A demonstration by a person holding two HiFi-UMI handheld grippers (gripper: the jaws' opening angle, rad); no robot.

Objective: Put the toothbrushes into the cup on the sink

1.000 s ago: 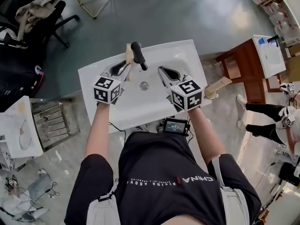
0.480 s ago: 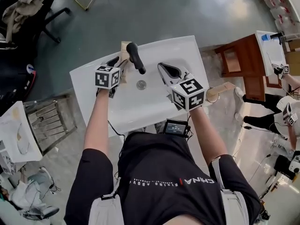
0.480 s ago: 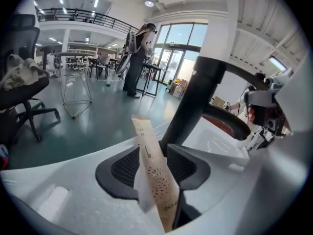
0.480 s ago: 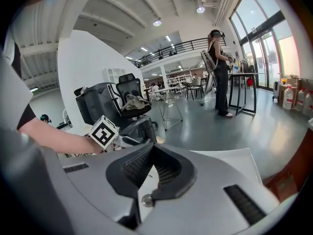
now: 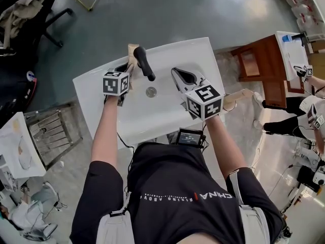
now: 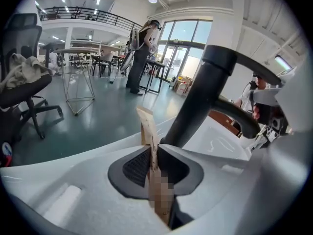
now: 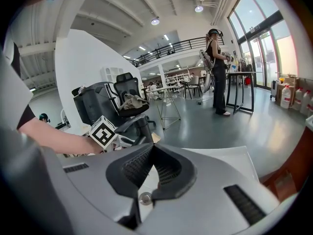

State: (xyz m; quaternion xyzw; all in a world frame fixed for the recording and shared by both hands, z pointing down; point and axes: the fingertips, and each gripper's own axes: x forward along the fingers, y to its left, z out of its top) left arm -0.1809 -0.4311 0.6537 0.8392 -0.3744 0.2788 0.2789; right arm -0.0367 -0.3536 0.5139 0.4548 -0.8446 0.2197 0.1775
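A white sink (image 5: 188, 52) with a black faucet (image 5: 144, 62) stands in front of me. Left of the faucet, at the sink's back rim, a flat tan toothbrush packet (image 5: 133, 51) stands upright. My left gripper (image 5: 129, 65) has just been closing and is shut on it; in the left gripper view the packet (image 6: 146, 124) is pinched between the pads of that gripper (image 6: 152, 148), with the faucet (image 6: 205, 97) close behind. My right gripper (image 5: 177, 74) hovers over the basin, shut and empty (image 7: 151, 147). A tan cup-like cylinder (image 5: 234, 98) lies past the sink's right edge.
The drain (image 5: 151, 91) sits mid-basin between the grippers. A brown wooden table (image 5: 256, 67) stands to the right, with people (image 5: 304, 111) beyond it. A wire rack (image 5: 53, 133) is on the left and an office chair (image 5: 25, 14) at the back left.
My left gripper has sunk and moved forward to the tan packet beside the faucet, and now grips it. The right gripper has hardly shifted.
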